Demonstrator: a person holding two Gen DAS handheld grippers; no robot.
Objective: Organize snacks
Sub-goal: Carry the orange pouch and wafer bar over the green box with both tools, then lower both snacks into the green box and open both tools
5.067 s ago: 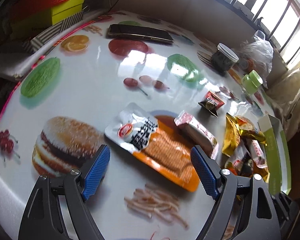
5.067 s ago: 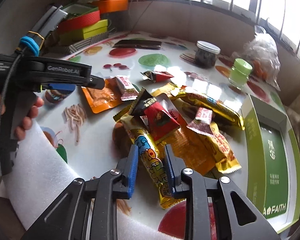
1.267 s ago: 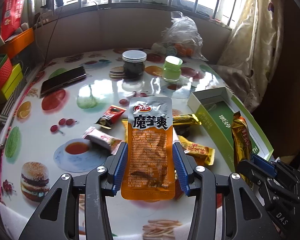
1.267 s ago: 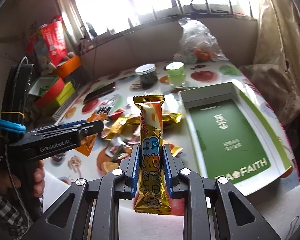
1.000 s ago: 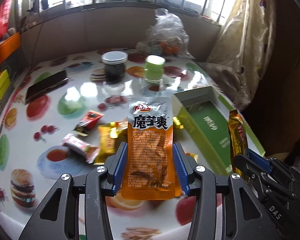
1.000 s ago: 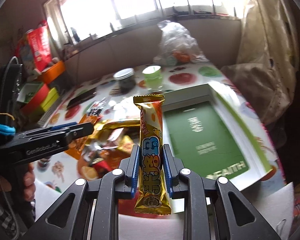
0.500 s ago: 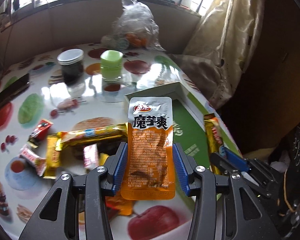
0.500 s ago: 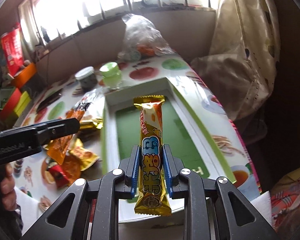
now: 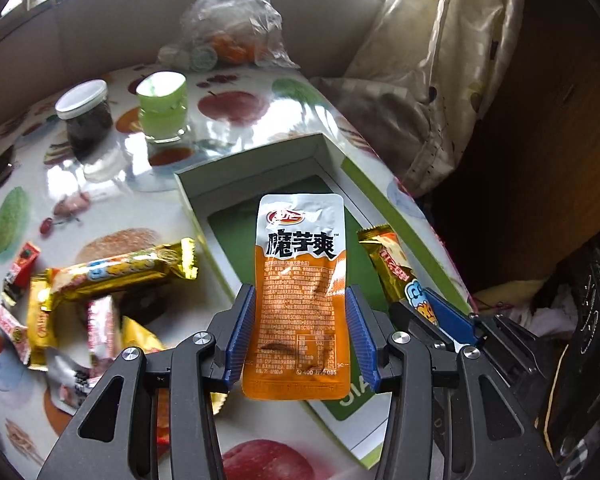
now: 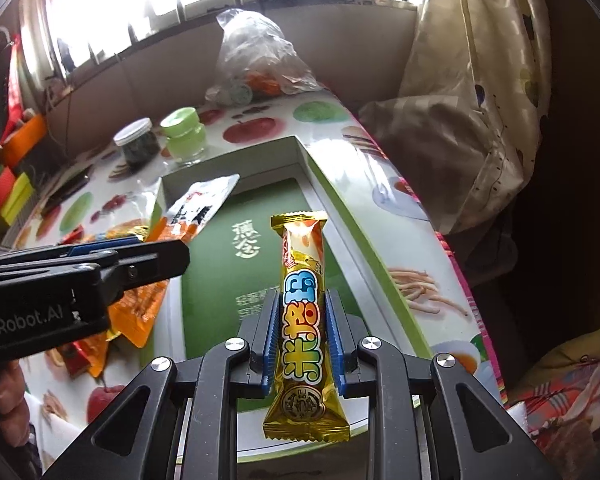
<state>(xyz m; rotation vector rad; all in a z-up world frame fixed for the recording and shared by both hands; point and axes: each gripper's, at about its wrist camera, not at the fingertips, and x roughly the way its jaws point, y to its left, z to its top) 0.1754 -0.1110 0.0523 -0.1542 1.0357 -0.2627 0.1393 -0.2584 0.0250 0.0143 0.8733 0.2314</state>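
Observation:
My left gripper [image 9: 300, 312] is shut on an orange and silver snack pouch [image 9: 300, 292], held upright over the near left part of the open green and white box [image 9: 236, 228]. In the right wrist view my right gripper [image 10: 302, 320] is shut on a gold snack bar [image 10: 302, 304], standing upright above the box's green floor [image 10: 228, 276]. The left gripper's black body [image 10: 76, 280] and its pouch [image 10: 198, 210] show at that view's left, over the box's left wall. The right gripper's blue pad and its gold bar [image 9: 392, 264] appear at the right of the left wrist view.
Several loose wrapped snacks [image 9: 120, 268] lie on the printed tabletop left of the box. A dark jar with a white lid [image 9: 85, 118], a green-lidded jar [image 9: 163, 106] and a clear plastic bag [image 9: 228, 20] stand behind. A curtain [image 10: 472, 92] hangs past the table's right edge.
Both grippers, each still holding its snack, have swung right from the snack pile to above the green box. The box now fills the middle of both views.

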